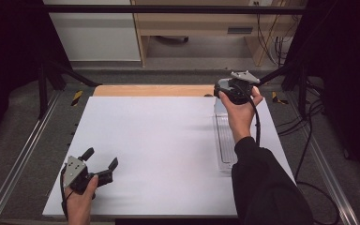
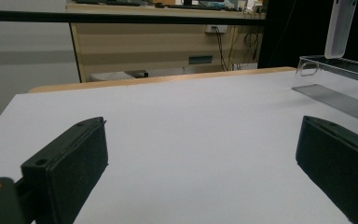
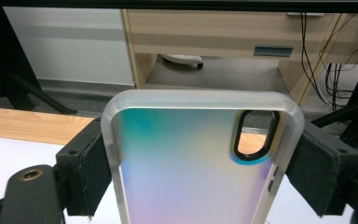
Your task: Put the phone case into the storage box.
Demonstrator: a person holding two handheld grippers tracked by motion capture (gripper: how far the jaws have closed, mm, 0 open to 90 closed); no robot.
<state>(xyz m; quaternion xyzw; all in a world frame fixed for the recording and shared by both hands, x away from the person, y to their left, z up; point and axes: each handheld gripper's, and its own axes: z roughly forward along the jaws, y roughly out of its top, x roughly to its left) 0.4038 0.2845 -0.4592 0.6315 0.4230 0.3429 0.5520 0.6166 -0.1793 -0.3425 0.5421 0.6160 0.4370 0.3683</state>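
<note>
A translucent, iridescent phone case with an oval camera cut-out stands upright between the jaws of my right gripper, whose pads press on its two long edges. From above, my right gripper is held over the far right of the white table, with the phone case hanging below it. In the near left corner my left gripper rests low over the table. Its jaws stand wide apart around bare white surface in the left gripper view. The hanging phone case appears at that view's top right.
A clear plastic tray with a ribbed floor lies along the table's right side, just below the right gripper; its rim also appears from the left. A wooden strip borders the far edge. Cables and metal rails flank the table.
</note>
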